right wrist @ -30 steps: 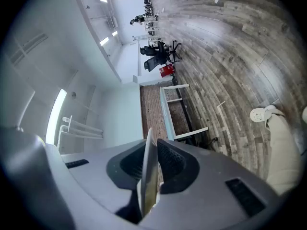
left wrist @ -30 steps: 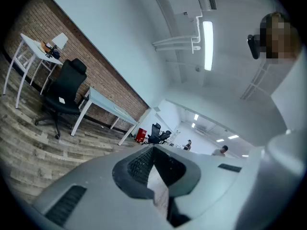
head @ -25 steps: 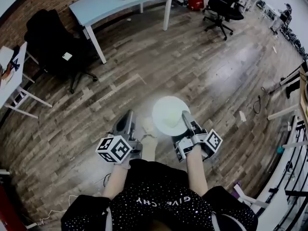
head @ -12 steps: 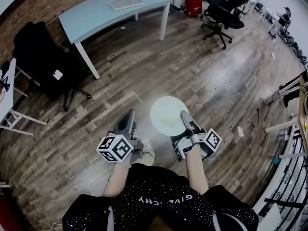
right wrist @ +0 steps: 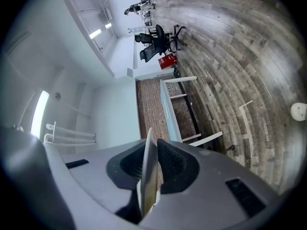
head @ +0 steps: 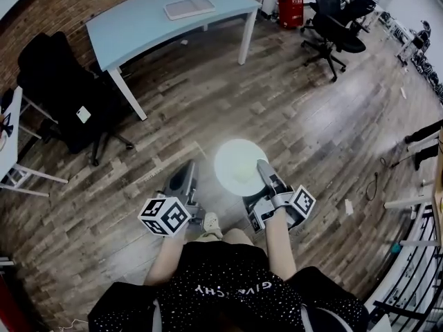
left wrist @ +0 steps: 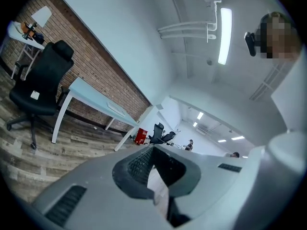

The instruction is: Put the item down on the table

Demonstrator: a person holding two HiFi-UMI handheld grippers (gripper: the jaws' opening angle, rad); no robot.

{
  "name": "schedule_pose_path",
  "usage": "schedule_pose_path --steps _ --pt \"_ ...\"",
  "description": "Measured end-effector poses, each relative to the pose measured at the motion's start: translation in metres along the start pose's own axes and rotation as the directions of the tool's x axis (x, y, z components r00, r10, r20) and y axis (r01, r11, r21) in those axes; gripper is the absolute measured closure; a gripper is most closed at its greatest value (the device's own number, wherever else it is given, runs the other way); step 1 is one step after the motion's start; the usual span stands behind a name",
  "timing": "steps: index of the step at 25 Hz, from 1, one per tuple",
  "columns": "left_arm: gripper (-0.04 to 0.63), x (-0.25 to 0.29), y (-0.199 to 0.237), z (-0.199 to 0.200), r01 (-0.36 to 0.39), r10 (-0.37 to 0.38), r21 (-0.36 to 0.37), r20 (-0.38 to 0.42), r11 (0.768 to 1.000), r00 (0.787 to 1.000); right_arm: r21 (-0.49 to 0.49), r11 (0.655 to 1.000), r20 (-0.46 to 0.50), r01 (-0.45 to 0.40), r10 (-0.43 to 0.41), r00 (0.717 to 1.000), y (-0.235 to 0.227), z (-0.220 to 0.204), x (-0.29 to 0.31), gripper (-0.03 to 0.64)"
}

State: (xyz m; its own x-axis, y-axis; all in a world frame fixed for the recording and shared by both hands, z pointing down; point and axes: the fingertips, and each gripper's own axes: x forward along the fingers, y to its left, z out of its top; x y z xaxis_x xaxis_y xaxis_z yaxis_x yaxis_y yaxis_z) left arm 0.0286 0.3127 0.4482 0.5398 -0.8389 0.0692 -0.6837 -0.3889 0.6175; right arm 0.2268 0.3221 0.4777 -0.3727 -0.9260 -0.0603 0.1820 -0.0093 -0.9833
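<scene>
Wood-plank floor [head: 325,123] fills the room, with a brick wall along the far left. A white plate [head: 235,163] hangs face up above that floor, close to the person. Its right rim is pinched between the closed jaws of the right gripper [head: 265,173]. Just left of the plate and not touching it, the left gripper [head: 183,180] has its jaws together on nothing. A pale blue table [head: 138,21] stands well apart at the far left, with a black chair [head: 62,81] beside it.
</scene>
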Motion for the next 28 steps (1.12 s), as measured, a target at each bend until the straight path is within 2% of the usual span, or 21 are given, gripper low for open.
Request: schedule_pose_path --steps 5,11,16,20,28 --pt "0.584 0.001 0.01 0.001 -0.024 0.024 0.006 -0.001 1.0 1.0 0.035 0.999 0.002 0.017 -0.018 1.0 -0.014 0.011 0.013 0.569" --pt "0.584 0.005 0.029 0.008 -0.065 0.065 -0.004 0.009 0.998 0.998 0.025 1.0 -0.002 0.0 0.0 1.0 -0.007 0.02 0.031 0.569" --pt "0.584 0.032 0.044 0.028 -0.062 0.063 -0.03 0.015 0.998 0.998 0.002 1.0 -0.003 0.013 -0.013 1.0 0.003 0.027 0.068 0.569" --pt "0.584 0.045 0.05 0.025 -0.057 0.058 -0.036 0.022 0.998 0.998 -0.009 1.0 -0.024 -0.008 0.007 1.0 0.005 0.028 0.079 0.569" --pt "0.584 0.121 0.085 0.066 -0.054 0.056 -0.046 0.046 0.998 0.997 -0.014 1.0 -0.075 -0.008 0.007 0.997 0.01 0.051 0.181 0.569"
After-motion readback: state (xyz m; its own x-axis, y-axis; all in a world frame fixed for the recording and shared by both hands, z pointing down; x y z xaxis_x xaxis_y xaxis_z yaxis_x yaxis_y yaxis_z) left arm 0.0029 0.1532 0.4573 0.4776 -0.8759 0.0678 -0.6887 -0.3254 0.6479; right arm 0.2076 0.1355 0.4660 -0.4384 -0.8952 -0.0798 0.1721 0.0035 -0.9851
